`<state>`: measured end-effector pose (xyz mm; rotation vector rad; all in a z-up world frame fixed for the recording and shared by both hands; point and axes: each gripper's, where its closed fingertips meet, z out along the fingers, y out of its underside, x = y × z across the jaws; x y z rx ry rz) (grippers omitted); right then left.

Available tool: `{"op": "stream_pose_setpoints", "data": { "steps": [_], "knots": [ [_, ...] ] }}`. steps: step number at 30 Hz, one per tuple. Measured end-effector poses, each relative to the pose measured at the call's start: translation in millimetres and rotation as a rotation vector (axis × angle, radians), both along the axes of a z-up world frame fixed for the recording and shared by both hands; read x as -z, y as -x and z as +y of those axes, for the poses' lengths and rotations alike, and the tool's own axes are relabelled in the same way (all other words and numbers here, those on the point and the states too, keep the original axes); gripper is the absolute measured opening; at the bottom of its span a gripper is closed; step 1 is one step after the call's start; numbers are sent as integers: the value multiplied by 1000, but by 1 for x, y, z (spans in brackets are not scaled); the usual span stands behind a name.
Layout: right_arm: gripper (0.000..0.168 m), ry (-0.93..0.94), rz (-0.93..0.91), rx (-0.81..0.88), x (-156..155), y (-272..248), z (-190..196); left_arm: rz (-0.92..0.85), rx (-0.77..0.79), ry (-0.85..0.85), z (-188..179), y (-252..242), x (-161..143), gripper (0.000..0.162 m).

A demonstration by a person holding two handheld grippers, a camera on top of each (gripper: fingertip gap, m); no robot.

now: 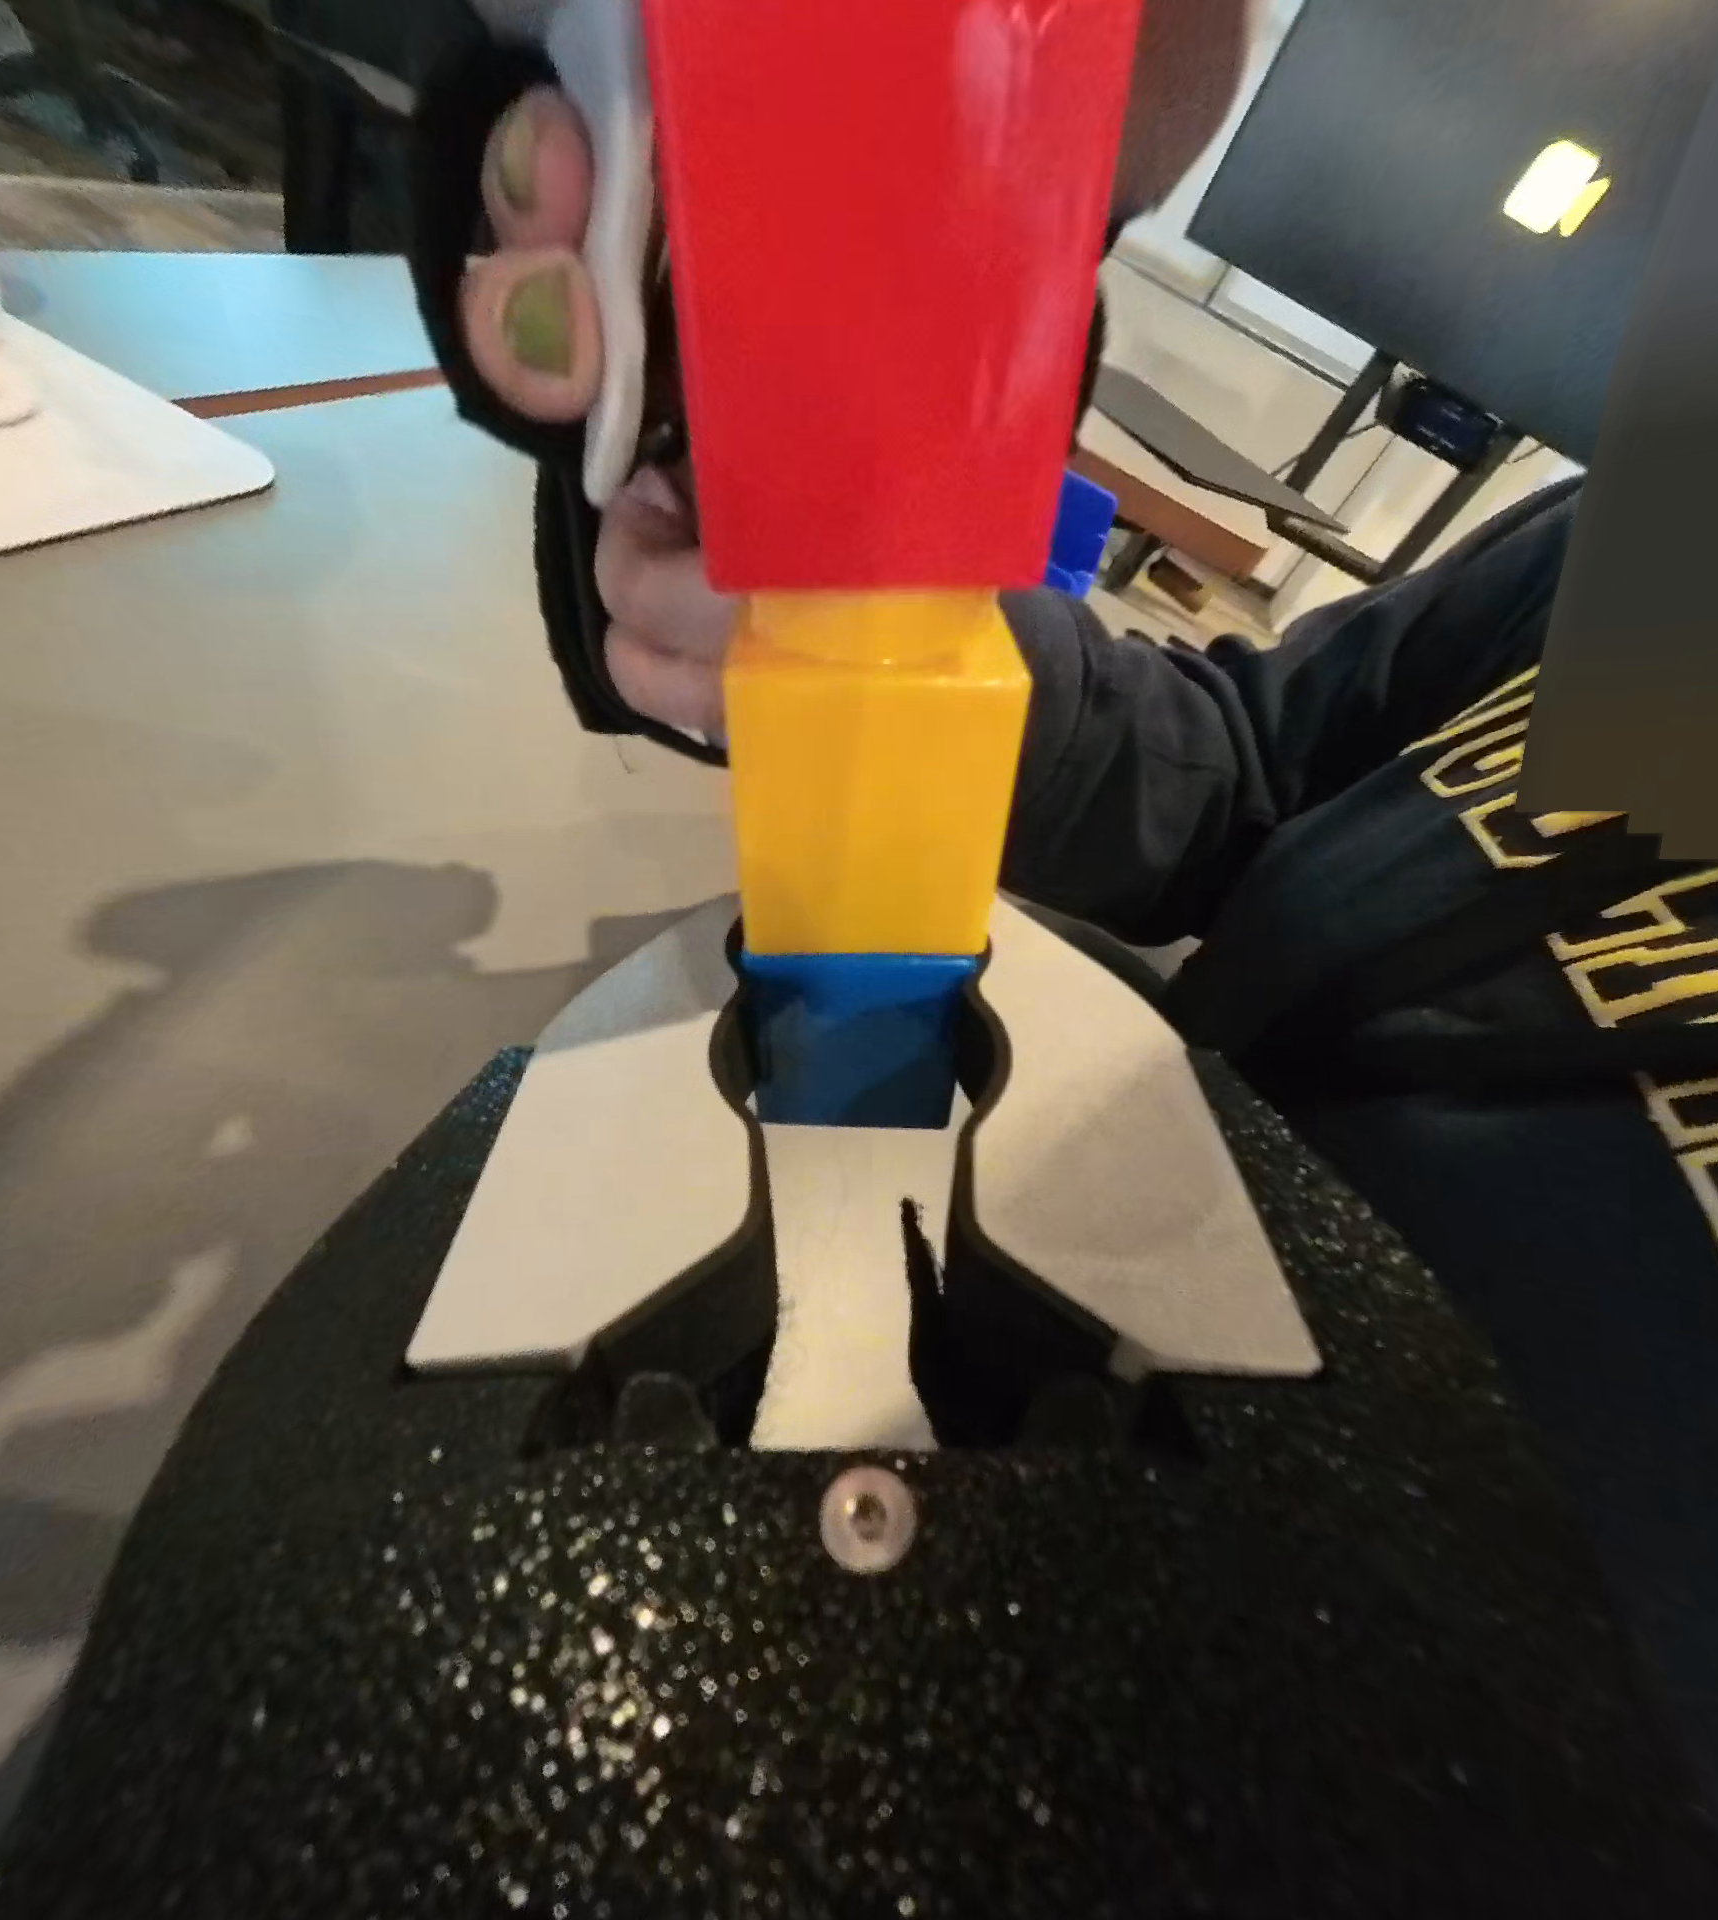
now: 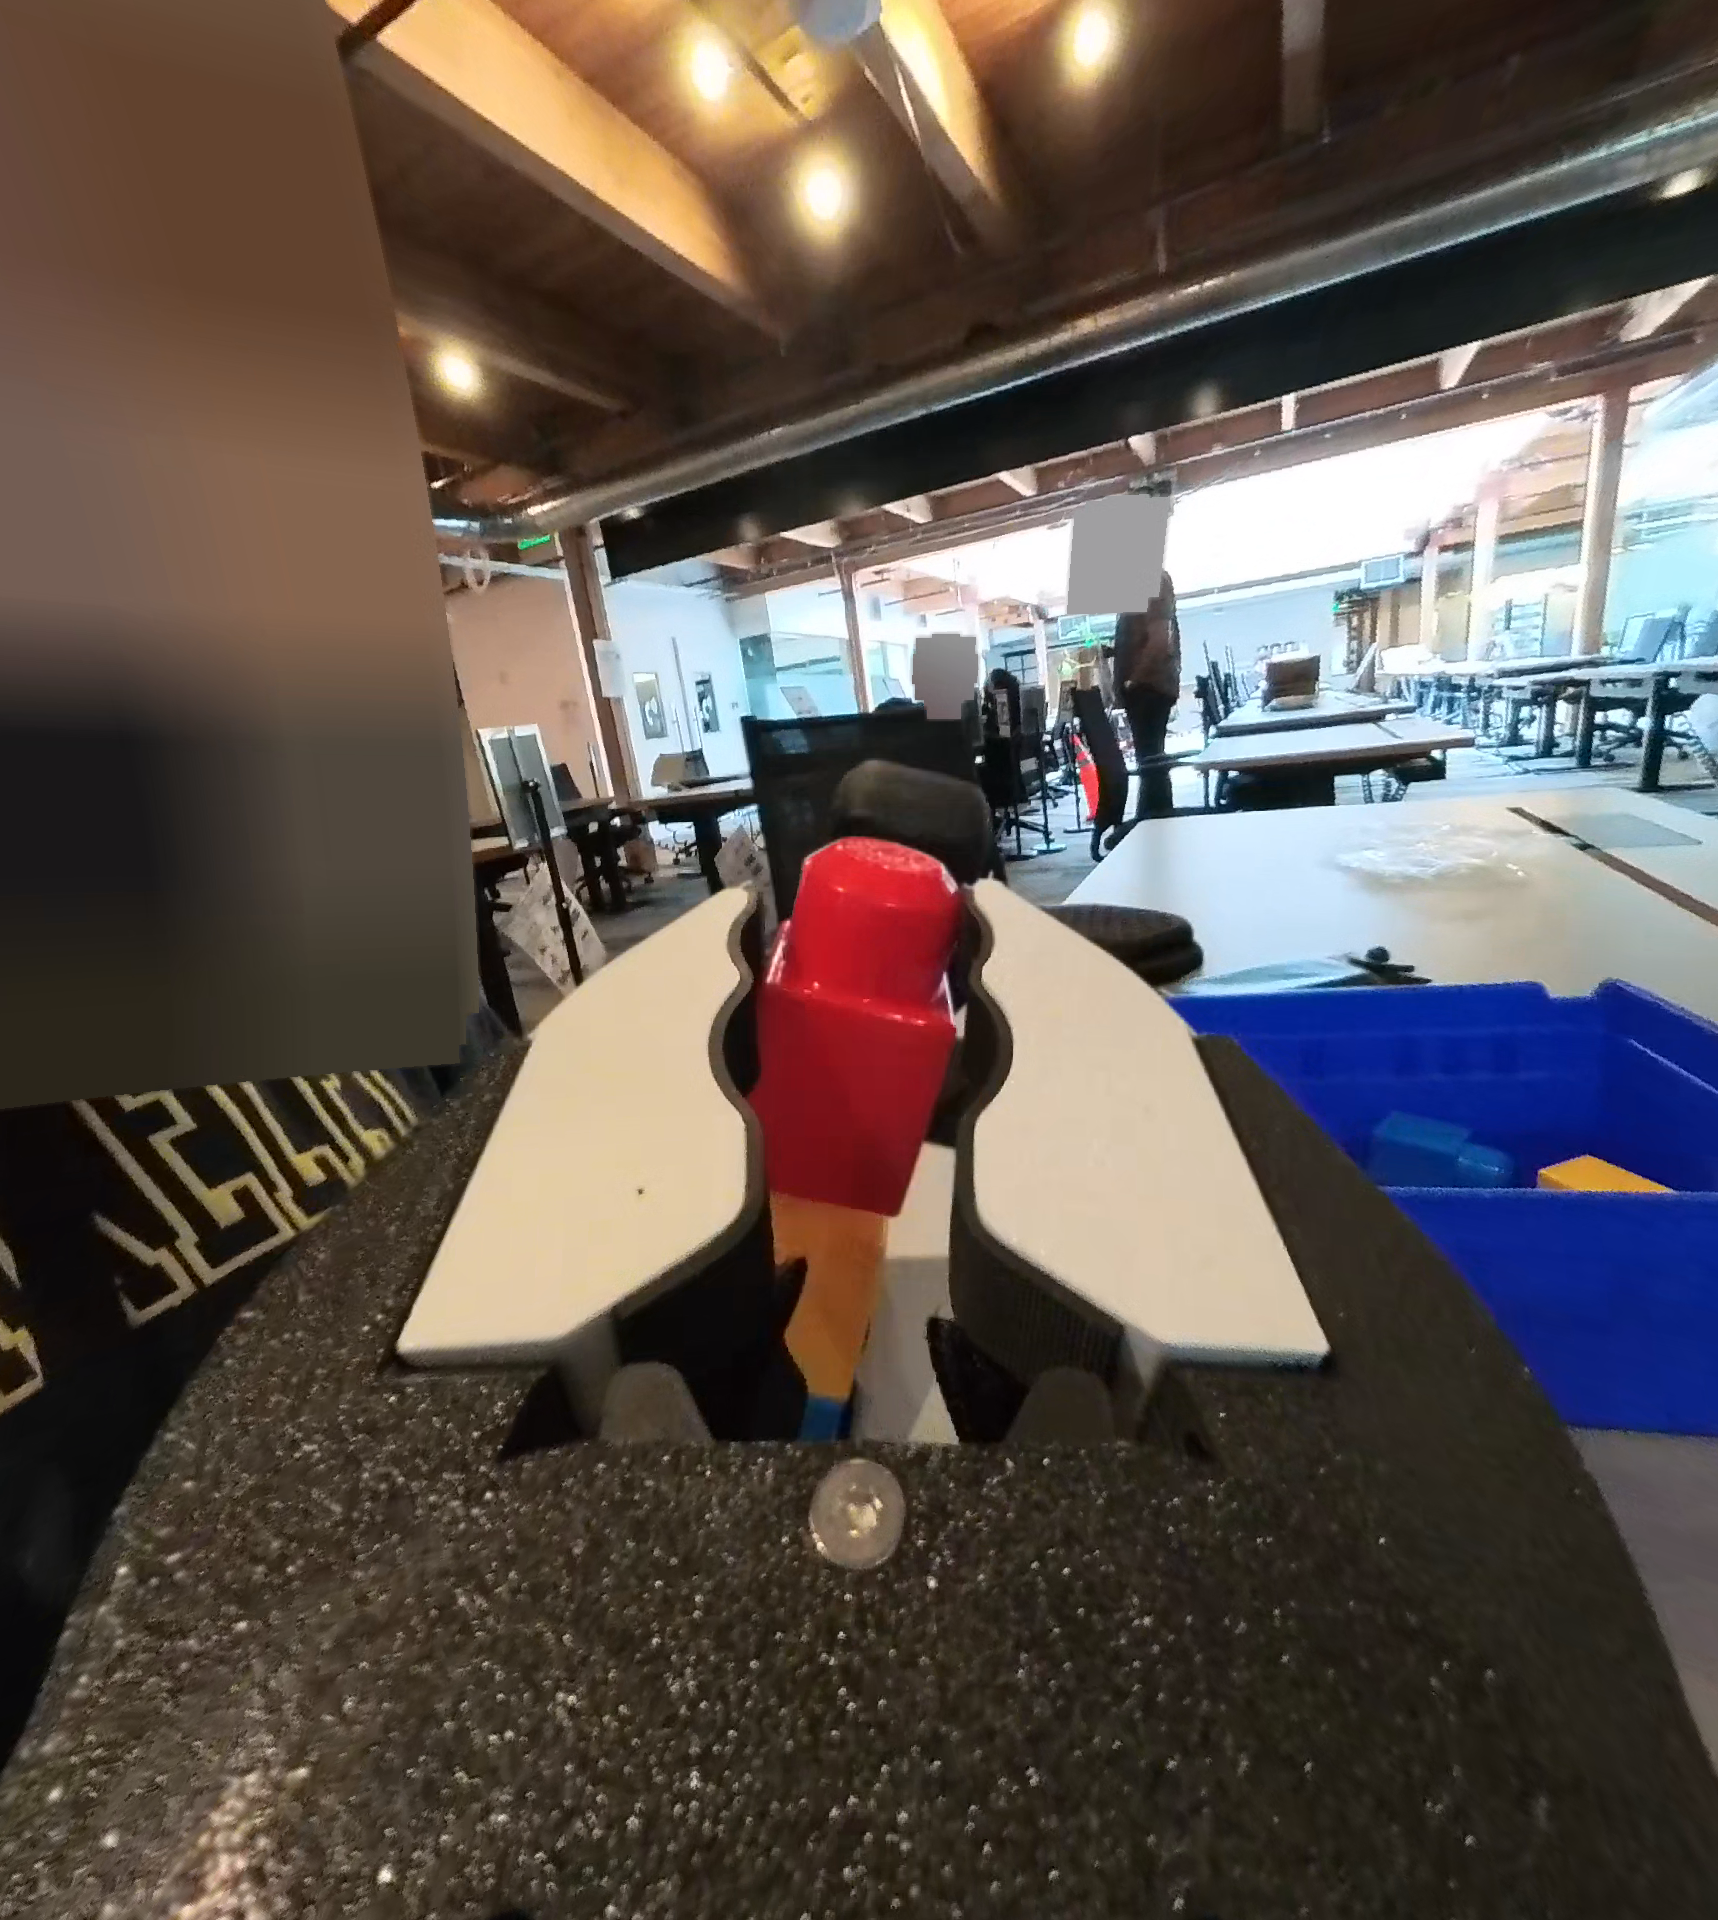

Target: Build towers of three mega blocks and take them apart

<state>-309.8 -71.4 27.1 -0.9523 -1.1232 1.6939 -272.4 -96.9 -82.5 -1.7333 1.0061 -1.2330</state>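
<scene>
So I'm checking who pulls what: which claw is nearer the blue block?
Left. The left claw is shut on the blue block at the tower's bottom; the right claw grips the red block, two blocks away.

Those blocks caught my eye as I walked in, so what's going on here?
A person is working a three-block tower with two handheld grippers. The left gripper is shut on the blue block at one end, and the right gripper is shut on the red block at the other, with the yellow block joined between them. The tower is held in the air. A blue bin beside it holds more blocks.
</scene>
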Motion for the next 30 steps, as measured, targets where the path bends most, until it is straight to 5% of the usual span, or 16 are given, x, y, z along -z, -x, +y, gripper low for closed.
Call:
{"op": "stream_pose_setpoints", "data": {
  "steps": [17,21,23,28,30],
  "knots": [
    [35,-212,-80,181,11,-28,-2,151,-64,-116,7,-12,4,35],
    [79,-346,-311,290,26,-50,6,334,-86,-228,20,-12,9,35],
    [87,-418,-520,304,46,-58,6,456,-56,-301,23,-17,17,35],
    [43,-446,-764,256,74,-82,-12,563,19,-424,25,-46,24,35],
    [42,-430,-786,298,76,-98,-14,533,43,-438,24,-60,22,37]
  ]
}}
